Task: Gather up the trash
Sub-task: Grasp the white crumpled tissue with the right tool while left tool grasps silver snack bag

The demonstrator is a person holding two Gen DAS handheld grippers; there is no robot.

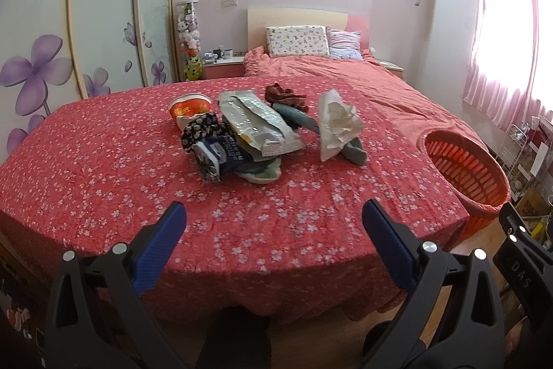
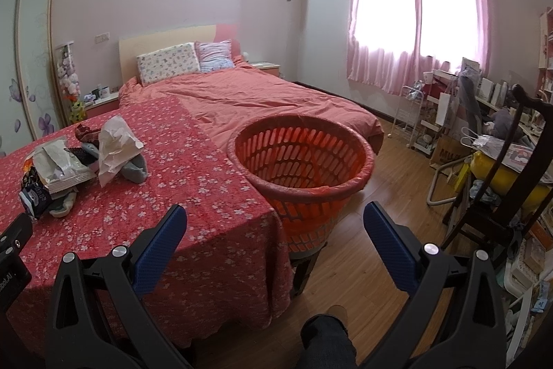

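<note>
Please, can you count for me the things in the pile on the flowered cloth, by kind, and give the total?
Snack wrappers: 2, a silver wrapper and a dark blue wrapper
Paper cups: 1, the orange cup
Crumpled white paper: 1, the paper
Fabric pieces: at least 4, among them a red cloth and a grey sock
Total: at least 8; some pieces are partly hidden.

White letters "DAS" on the black body of the right gripper (image 1: pixel 522 268) seen from the left wrist camera, partly cut white text ending "bot.AI" on the black body of the left gripper (image 2: pixel 10 268) at the right wrist view's edge, letters "MU" on a cardboard box (image 2: pixel 449 151), packet print too small to read
</note>
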